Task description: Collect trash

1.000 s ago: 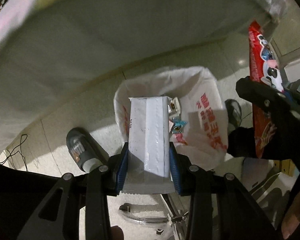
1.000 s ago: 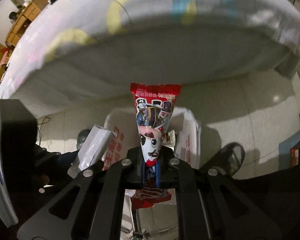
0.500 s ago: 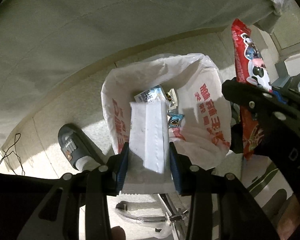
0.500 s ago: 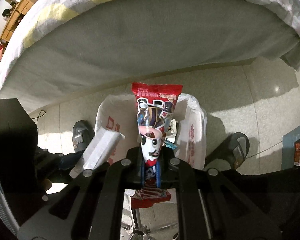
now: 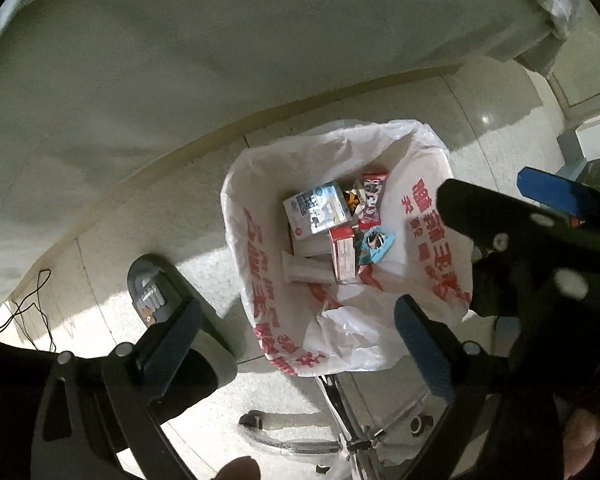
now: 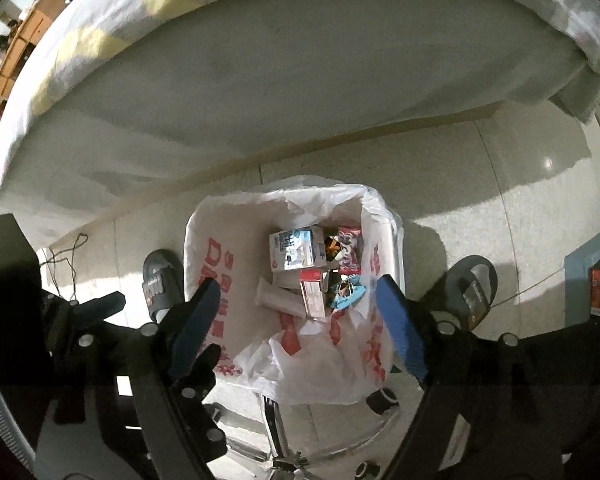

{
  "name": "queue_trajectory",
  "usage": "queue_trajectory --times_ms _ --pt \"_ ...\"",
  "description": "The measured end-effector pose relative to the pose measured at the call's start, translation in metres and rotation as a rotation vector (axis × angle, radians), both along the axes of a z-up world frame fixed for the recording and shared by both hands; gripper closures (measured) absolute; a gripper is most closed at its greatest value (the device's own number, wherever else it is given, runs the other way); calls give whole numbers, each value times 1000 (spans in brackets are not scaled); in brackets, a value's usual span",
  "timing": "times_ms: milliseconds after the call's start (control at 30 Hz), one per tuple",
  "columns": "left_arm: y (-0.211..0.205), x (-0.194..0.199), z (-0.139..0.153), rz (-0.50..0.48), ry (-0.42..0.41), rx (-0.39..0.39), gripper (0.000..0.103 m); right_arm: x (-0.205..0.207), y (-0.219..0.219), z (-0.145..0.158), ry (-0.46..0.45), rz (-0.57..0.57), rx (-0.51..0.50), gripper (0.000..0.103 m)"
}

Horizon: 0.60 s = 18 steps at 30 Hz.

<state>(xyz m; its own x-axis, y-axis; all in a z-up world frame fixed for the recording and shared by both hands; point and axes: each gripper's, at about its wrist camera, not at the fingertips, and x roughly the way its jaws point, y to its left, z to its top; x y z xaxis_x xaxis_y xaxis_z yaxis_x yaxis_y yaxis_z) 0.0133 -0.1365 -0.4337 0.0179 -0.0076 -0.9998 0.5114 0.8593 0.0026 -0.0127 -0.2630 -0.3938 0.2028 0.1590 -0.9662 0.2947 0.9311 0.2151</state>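
A bin lined with a white plastic bag with red print [image 5: 432, 240] [image 6: 220, 280] stands on the floor below both grippers. Inside lie a white wrapper [image 5: 306, 270] [image 6: 276, 300], a red snack packet [image 5: 372, 198] [image 6: 350, 250], a white and blue carton [image 5: 318, 208] [image 6: 296, 248], a red and white box [image 5: 343, 254] and a blue wrapper [image 5: 376, 242]. My left gripper [image 5: 296, 340] is open and empty above the bin. My right gripper [image 6: 300, 320] is open and empty above it too; it also shows at the right of the left wrist view [image 5: 540, 220].
A bed with a grey sheet [image 5: 220, 60] [image 6: 300, 72] overhangs the far side. Dark slippers sit on the tiled floor left [image 5: 152, 296] [image 6: 160, 280] and right [image 6: 472, 288] of the bin. A chair base with castors [image 5: 340, 436] lies below. A thin cable [image 5: 28, 312] runs at left.
Both grippers opened. The white wrapper dropped from the left and the red snack packet from the right; both now lie in the bin.
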Motion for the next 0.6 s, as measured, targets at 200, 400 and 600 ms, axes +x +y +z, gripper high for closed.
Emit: queue_trajectory --times_ms 200,400,600 --pt "7 1 10 26 -36 -3 8 -5 -4 10 -27 -11 24 24" --pt "18 3 29 75 -84 -17 8 -10 -1 34 -84 19 18 18" --pt "32 5 68 118 -202 -35 8 -14 -3 76 -153 19 12 13"
